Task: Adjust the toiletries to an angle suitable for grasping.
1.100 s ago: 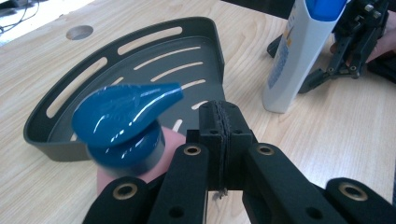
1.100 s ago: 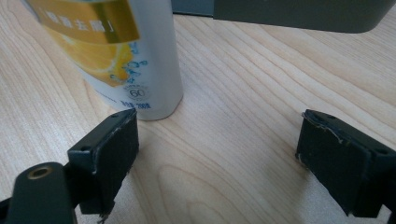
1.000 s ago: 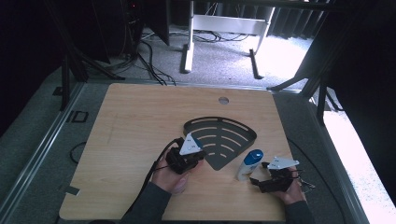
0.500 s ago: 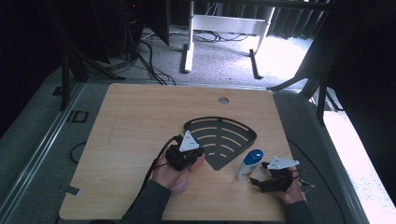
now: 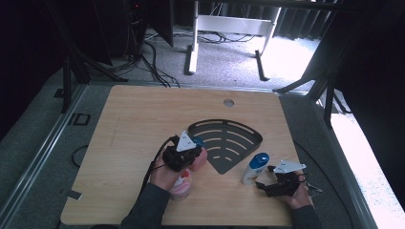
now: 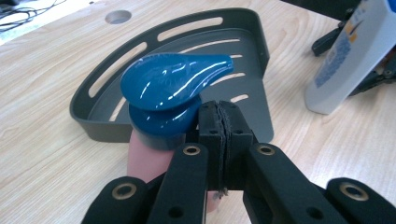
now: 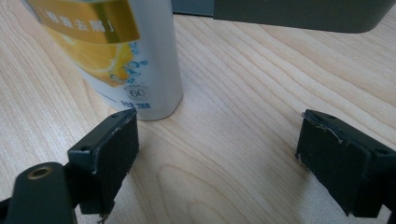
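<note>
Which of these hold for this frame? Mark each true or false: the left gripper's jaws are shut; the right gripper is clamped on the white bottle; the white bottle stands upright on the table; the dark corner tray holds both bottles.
1. The left gripper has its jaws shut. True: the pads meet beside the pink bottle.
2. The right gripper is clamped on the white bottle. False: its jaws stand wide apart.
3. The white bottle stands upright on the table. True.
4. The dark corner tray holds both bottles. False: the white bottle stands outside it.

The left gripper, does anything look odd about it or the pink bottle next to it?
Yes. The left gripper has its jaws pressed shut on nothing, beside the pink bottle's blue pump head rather than around it. The pads look frayed. No spill shows on the table.
</note>
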### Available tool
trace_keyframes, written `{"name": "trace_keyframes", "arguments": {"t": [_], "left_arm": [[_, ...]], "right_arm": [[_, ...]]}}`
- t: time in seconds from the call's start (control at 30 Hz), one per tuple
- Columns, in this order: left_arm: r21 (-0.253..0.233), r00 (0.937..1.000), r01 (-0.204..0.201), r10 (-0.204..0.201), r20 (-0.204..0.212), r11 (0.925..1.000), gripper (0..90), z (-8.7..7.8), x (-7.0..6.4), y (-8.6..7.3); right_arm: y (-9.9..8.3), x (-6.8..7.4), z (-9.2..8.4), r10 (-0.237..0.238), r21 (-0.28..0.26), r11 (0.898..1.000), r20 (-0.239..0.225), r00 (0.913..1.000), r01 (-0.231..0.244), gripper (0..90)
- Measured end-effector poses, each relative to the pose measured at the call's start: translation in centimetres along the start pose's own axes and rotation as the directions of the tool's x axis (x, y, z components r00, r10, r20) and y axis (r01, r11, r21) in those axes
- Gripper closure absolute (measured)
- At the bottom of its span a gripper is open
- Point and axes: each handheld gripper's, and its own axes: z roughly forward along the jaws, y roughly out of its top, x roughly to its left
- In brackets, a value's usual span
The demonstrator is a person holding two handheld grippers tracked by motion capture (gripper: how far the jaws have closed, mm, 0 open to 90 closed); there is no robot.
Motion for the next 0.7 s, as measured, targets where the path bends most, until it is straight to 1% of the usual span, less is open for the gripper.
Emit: {"name": "trace_keyframes", "arguments": {"t": [0.1,0.2,0.23,0.27,0.33,0.37,0.4,0.43,0.47,0.5,0.53,0.6,0.7], "left_arm": [[0.001,0.9998,0.014,-0.014,-0.011,0.9999,88.5,0.0,0.2,0.0],[0.002,0.9999,0.016,-0.016,0.001,0.9999,86.9,0.1,0.2,0.1],[-0.001,0.9999,-0.001,0.001,0.014,1.0000,86.7,0.3,-0.2,0.5],[0.008,0.9998,-0.018,0.018,0.011,0.9998,86.7,0.6,-0.5,0.7],[0.027,0.9984,-0.054,0.054,0.018,0.9982,86.7,1.3,-0.9,1.3],[0.027,0.9984,-0.054,0.054,0.018,0.9982,86.7,1.3,-0.9,1.3],[0.050,0.9973,-0.072,0.071,0.017,0.9962,86.8,2.2,-1.2,1.6],[0.059,0.9970,-0.076,0.076,0.016,0.9953,87.1,2.5,-1.2,1.7],[0.059,0.9970,-0.076,0.076,0.016,0.9953,87.5,2.5,-1.2,1.7],[0.074,0.9964,-0.084,0.085,-0.006,0.9937,87.9,3.1,-1.2,1.6],[0.081,0.9965,-0.081,0.082,-0.014,0.9934,88.3,3.3,-1.1,1.5],[0.094,0.9969,-0.075,0.077,-0.015,0.9927,88.6,3.5,-0.8,1.4],[0.089,0.9974,-0.071,0.072,-0.006,0.9935,89.2,3.4,-0.7,1.3]], "right_arm": [[0.0,0.0,0.0,0.000,0.000,1.000,0.000,1.0000,0.000,12.6],[0.0,0.0,0.0,0.000,0.000,1.000,0.000,1.0000,0.000,12.6],[0.0,0.0,0.0,-0.001,0.000,1.000,0.000,1.0000,0.001,12.6],[0.0,0.0,0.0,-0.001,-0.001,1.000,0.000,1.0000,0.001,12.6],[0.0,0.0,0.0,-0.001,-0.001,1.000,0.000,1.0000,0.001,12.6],[0.0,0.0,0.0,-0.001,0.000,1.000,0.000,1.0000,0.001,12.5],[0.0,0.0,0.0,-0.001,0.000,1.000,0.000,1.0000,0.001,12.6],[0.0,0.0,0.0,-0.001,0.000,1.000,0.000,1.0000,0.001,12.6],[0.0,0.0,0.0,-0.001,0.000,1.000,0.000,1.0000,0.001,12.6],[0.0,0.0,0.0,-0.001,0.000,1.000,0.000,1.0000,0.001,12.6],[0.0,0.0,0.0,-0.001,0.000,1.000,0.000,1.0000,0.001,12.6],[0.0,0.0,0.0,-0.001,0.000,1.000,0.000,1.0000,0.001,12.6],[0.0,0.0,0.0,-0.001,0.000,1.000,0.000,1.0000,0.001,12.6]]}}
